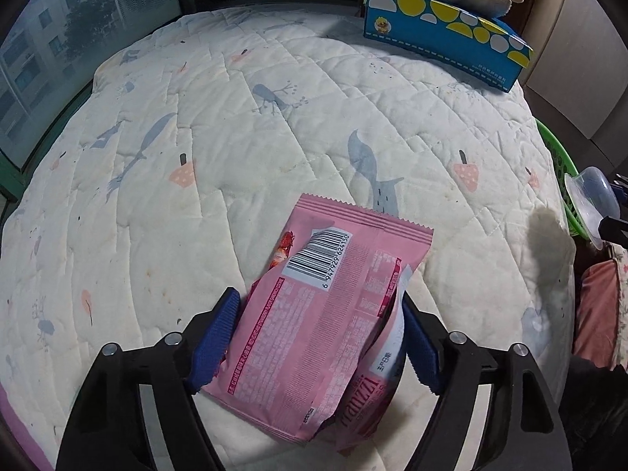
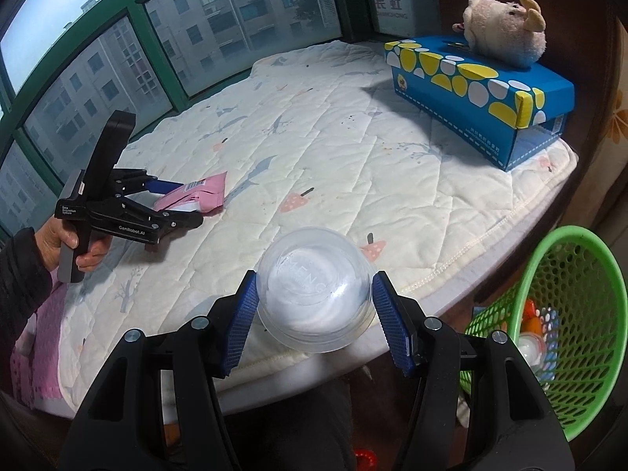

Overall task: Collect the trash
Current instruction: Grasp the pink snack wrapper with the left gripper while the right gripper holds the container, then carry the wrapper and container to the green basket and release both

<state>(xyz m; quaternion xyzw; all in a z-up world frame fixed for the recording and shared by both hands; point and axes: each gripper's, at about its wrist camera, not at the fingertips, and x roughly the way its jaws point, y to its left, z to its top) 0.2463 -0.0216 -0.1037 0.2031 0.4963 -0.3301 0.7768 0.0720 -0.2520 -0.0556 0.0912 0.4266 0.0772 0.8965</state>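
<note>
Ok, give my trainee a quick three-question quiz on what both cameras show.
1. True or false: the wrapper lies on the quilt, between the left gripper's fingers.
2. Fill in: the toy sits on the blue ___.
3. The right gripper holds: A. the wrapper; B. the clear cup; C. the toy.

Key: 1 true; 2 box; 3 B.
</note>
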